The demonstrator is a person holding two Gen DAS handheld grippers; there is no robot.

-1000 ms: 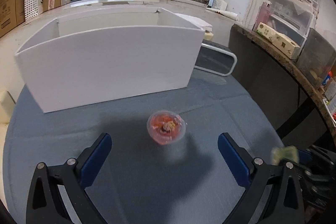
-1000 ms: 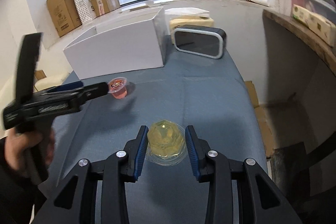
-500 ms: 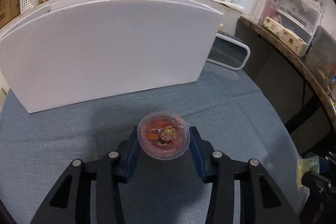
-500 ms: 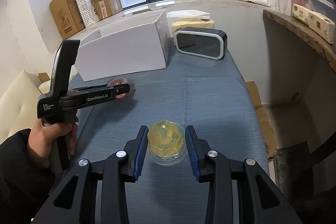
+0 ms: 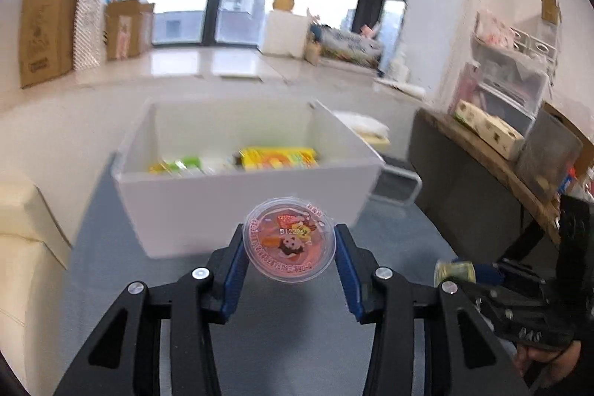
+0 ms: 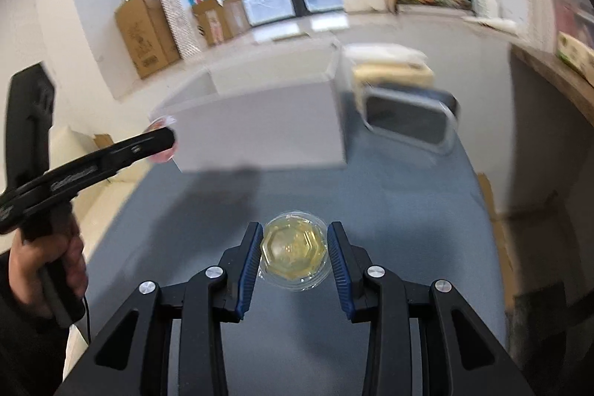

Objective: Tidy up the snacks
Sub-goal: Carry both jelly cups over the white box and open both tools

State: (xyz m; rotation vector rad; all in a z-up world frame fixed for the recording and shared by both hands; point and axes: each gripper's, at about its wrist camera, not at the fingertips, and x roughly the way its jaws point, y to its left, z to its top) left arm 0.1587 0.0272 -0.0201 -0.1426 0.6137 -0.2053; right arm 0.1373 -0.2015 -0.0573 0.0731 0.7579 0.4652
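Ahead of both sets of fingers stands the open white rectangular plastic bin (image 5: 245, 195), presumably the snacks' destination. The left gripper (image 5: 289, 257) clamps a red-lidded round jelly cup (image 5: 289, 244), raised towards it; the right gripper (image 6: 293, 257) clamps a clear yellow jelly cup (image 6: 293, 249).

Red-lidded jelly cup (image 5: 289, 240) held aloft before white box (image 5: 245, 206), yellow jelly cup (image 6: 293, 253) likewise clamped.
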